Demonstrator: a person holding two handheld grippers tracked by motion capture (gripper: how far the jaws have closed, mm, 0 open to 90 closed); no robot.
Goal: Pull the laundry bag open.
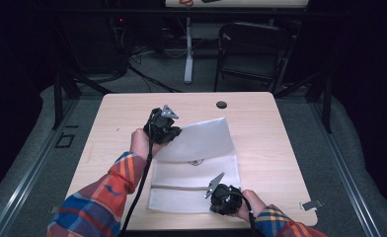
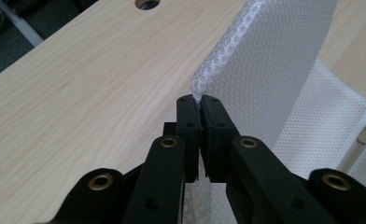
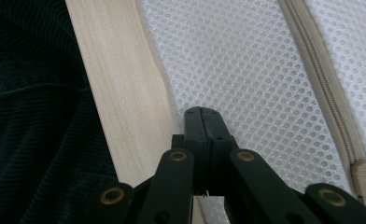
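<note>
A white mesh bag point(image 1: 201, 148) with a beige zipper point(image 3: 321, 88) lies on the wooden table point(image 1: 280, 148). My left gripper point(image 1: 174, 132) is shut on the bag's far left corner and holds that part up, so the mesh stands as a curved sheet point(image 2: 270, 60) above the jaws point(image 2: 200, 100). My right gripper point(image 1: 212, 201) is at the bag's near edge by the table's front, pointing left. Its jaws point(image 3: 200, 112) are shut, with mesh point(image 3: 246, 70) showing between and under them. The zipper pull point(image 3: 365, 175) lies to the right of them.
A round cable hole point(image 1: 221, 104) sits near the table's far edge. A small metal clip point(image 1: 312, 204) lies at the near right corner. A folding chair point(image 1: 251, 49) and a desk leg point(image 1: 188, 49) stand beyond the table. Dark clothing point(image 3: 31, 116) borders the front edge.
</note>
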